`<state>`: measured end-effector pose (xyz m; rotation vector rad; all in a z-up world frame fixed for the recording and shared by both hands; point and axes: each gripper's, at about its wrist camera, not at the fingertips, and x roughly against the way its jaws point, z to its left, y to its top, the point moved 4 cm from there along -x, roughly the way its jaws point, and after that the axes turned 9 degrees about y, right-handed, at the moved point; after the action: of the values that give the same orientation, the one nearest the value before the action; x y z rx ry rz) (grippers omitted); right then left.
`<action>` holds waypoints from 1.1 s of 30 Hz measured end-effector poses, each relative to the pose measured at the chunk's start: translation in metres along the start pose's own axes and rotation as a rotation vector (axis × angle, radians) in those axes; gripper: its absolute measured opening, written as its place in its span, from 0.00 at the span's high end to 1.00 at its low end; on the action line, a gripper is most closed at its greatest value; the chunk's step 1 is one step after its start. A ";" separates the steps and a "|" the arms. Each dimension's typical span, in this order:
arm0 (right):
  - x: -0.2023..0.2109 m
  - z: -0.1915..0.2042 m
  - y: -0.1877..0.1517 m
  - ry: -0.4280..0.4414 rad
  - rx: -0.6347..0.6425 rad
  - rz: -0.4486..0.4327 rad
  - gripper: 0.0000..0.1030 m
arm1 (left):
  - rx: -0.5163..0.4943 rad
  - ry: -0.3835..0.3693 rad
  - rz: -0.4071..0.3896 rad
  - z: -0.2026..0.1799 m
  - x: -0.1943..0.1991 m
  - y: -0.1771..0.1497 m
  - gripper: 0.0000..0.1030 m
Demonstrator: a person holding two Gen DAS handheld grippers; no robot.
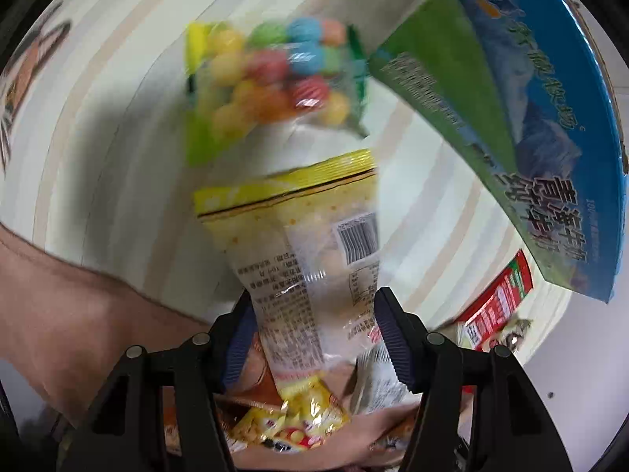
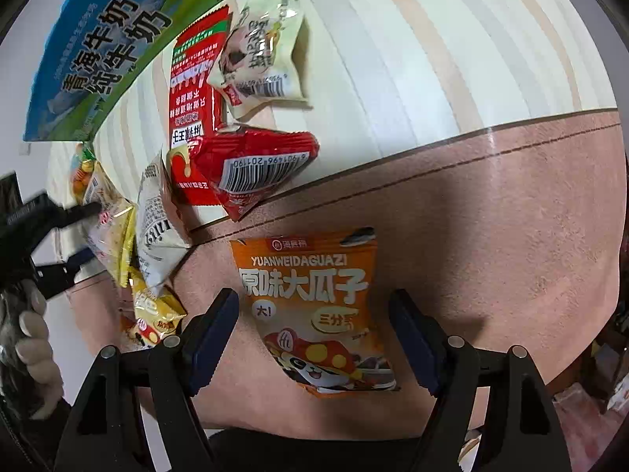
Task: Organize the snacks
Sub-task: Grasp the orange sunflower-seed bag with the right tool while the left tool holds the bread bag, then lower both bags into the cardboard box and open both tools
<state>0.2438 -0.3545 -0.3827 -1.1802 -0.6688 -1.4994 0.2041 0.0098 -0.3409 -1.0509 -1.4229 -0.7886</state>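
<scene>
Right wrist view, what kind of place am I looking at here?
Probably a home table or counter, though I can't be sure. A striped cloth covers part of a brown tabletop, loose snack packets like the orange seed packet lie about, and a blue-green milk carton box stands at the back.

The orange seed packet is printed plastic film with a soft sheen, lying on a matt, finely grained pinkish-brown mat. The red wrappers are glossy, crinkled foil-like film catching highlights. The candy bag is clear shiny plastic over smooth coloured balls, and the yellow-topped bag is translucent, glossy film. The milk carton box looks like smooth printed cardboard. The table has a smooth striped covering. The right tongs are matt black plastic with ribbed blue pads and small metal pins.
</scene>
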 end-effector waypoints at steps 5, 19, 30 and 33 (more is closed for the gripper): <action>-0.004 0.006 -0.008 -0.025 0.034 0.017 0.21 | -0.080 0.067 -0.058 -0.018 0.000 0.001 0.44; -0.020 0.025 -0.030 -0.131 0.152 -0.013 0.39 | -0.502 0.303 -0.128 -0.085 -0.030 -0.056 0.48; -0.043 0.051 -0.033 -0.208 0.192 -0.022 0.46 | -0.368 0.229 -0.158 -0.043 -0.020 -0.069 0.61; -0.026 0.050 -0.037 -0.176 0.181 -0.027 0.48 | -0.402 0.227 -0.186 -0.039 -0.003 -0.078 0.63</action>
<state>0.2235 -0.2902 -0.3823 -1.1749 -0.9229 -1.3366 0.1467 -0.0557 -0.3313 -1.0960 -1.2038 -1.3269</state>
